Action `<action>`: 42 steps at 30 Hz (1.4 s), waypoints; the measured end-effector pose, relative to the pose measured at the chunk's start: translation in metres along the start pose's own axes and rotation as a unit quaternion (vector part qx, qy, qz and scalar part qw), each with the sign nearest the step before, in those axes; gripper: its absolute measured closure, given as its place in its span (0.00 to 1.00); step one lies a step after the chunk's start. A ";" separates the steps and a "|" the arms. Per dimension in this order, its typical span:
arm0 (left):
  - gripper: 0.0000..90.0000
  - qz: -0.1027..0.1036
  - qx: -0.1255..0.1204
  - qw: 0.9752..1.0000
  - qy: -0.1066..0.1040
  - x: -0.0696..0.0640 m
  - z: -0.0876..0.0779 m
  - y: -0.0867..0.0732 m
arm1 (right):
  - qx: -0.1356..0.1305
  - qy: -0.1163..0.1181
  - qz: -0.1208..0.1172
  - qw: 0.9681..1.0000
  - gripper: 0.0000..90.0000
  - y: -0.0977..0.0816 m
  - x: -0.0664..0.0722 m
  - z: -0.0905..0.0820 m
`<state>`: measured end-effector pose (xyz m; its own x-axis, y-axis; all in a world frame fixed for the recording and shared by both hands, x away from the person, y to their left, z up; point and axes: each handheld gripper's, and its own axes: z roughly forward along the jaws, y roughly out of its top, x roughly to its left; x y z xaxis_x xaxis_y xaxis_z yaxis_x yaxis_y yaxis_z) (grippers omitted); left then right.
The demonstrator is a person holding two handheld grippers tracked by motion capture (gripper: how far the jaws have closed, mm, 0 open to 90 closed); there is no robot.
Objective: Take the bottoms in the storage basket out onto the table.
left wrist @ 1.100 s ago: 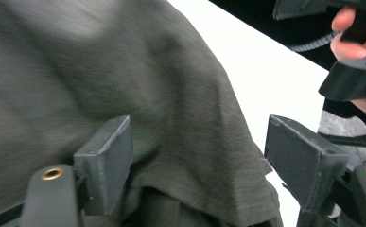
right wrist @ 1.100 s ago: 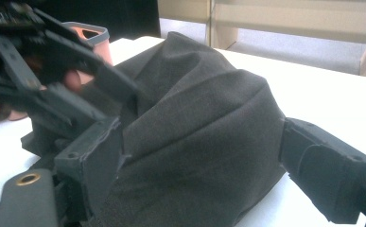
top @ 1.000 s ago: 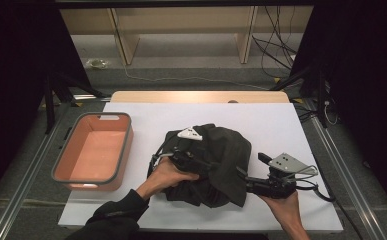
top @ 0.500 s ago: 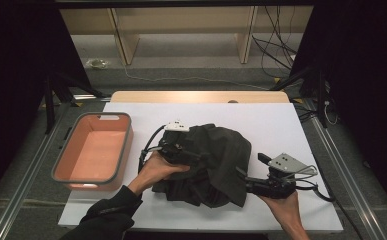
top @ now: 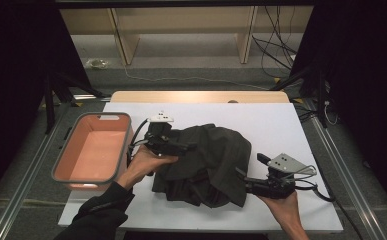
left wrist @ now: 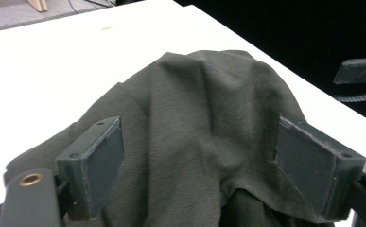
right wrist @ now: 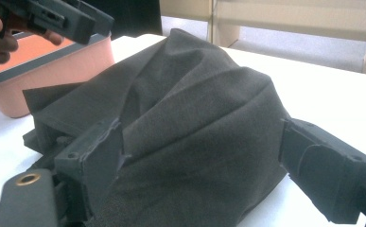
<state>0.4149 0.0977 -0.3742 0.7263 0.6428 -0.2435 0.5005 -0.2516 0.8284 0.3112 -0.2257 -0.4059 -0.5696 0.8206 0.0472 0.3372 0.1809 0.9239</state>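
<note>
While my left tool (top: 188, 146) is standing with its jaws wide, having just been opening, the dark garment (top: 208, 162) is lying heaped at the middle of the white desk (top: 276, 120), right of the orange tub (top: 92, 150). My right tool (top: 241, 176), lower right, is gaping around the cloth's edge.

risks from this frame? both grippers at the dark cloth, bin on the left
1. The left gripper stands wide open around a fold of the dark cloth, its jaws just opened further: the fold may slump and undo the folding.
2. The right gripper also straddles cloth without clearly pinching it, so a pull could slip off.
3. The orange bin sits close beside the left hand; a swing could knock it.
</note>
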 end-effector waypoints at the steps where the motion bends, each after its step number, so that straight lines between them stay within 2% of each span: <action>1: 0.19 -0.003 -0.005 1.000 0.006 0.005 -0.004 0.001 | 0.001 0.001 0.000 1.000 0.18 0.000 0.000 0.000; 6: 0.19 -0.013 -0.014 1.000 0.021 0.015 -0.013 0.002 | 0.002 0.001 0.000 1.000 0.18 0.000 0.001 0.000; 8: 0.19 -0.001 -0.016 0.999 0.050 0.020 -0.020 0.003 | 0.003 0.002 0.000 1.000 0.18 0.000 0.001 0.000; 9: 0.19 -0.001 -0.016 0.999 0.050 0.020 -0.020 0.003 | 0.003 0.002 0.000 1.000 0.18 0.000 0.001 0.000; 10: 0.19 0.004 -0.017 0.998 0.059 0.022 -0.023 0.003 | 0.002 0.003 -0.001 1.000 0.18 -0.001 0.001 0.000; 15: 0.19 -0.025 -0.035 0.997 0.071 0.040 -0.040 0.002 | 0.002 0.004 -0.004 1.000 0.18 -0.001 0.002 0.001; 22: 0.19 -0.039 -0.049 0.994 0.088 0.055 -0.054 0.002 | 0.004 0.004 -0.003 1.000 0.18 -0.001 0.002 0.001; 23: 0.19 -0.045 -0.054 0.993 0.096 0.060 -0.059 0.002 | 0.004 0.004 -0.003 1.000 0.18 -0.001 0.002 0.001; 26: 0.19 -0.048 -0.057 0.992 0.103 0.065 -0.063 0.001 | 0.004 0.004 -0.003 1.000 0.18 -0.001 0.002 0.002; 27: 0.19 -0.050 -0.056 0.991 0.115 0.070 -0.067 0.000 | 0.004 0.004 -0.003 1.000 0.18 -0.001 0.002 0.002; 32: 0.19 -0.064 -0.061 0.988 0.126 0.080 -0.075 -0.004 | 0.003 0.003 -0.003 1.000 0.18 -0.001 0.002 0.001; 33: 0.19 -0.069 -0.065 0.987 0.131 0.085 -0.079 -0.005 | 0.003 0.004 -0.004 1.000 0.18 -0.001 0.002 0.001; 35: 0.19 -0.065 -0.065 0.985 0.144 0.090 -0.082 -0.006 | 0.004 0.004 -0.002 1.000 0.18 -0.001 0.002 0.001; 36: 0.19 -0.065 -0.065 0.985 0.144 0.090 -0.082 -0.006 | 0.004 0.004 -0.002 1.000 0.18 -0.001 0.002 0.001; 37: 0.19 -0.066 -0.060 0.982 0.164 0.097 -0.085 -0.009 | 0.005 0.004 -0.004 1.000 0.18 -0.001 0.002 0.002; 39: 0.19 -0.073 -0.061 0.982 0.165 0.100 -0.086 -0.011 | 0.004 0.004 -0.003 1.000 0.18 -0.001 0.002 0.001; 41: 0.19 -0.086 -0.067 0.979 0.172 0.109 -0.093 -0.014 | 0.004 0.003 -0.003 1.000 0.18 -0.001 0.002 0.001; 42: 0.19 -0.086 -0.067 0.979 0.172 0.109 -0.093 -0.014 | 0.004 0.003 -0.003 1.000 0.18 -0.001 0.002 0.001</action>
<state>0.4436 0.2390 -0.3651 0.4237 0.8787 -0.2200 0.5180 -0.0358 0.8546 0.3108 -0.2234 -0.4070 -0.5770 0.8155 0.0437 0.3392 0.1906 0.9212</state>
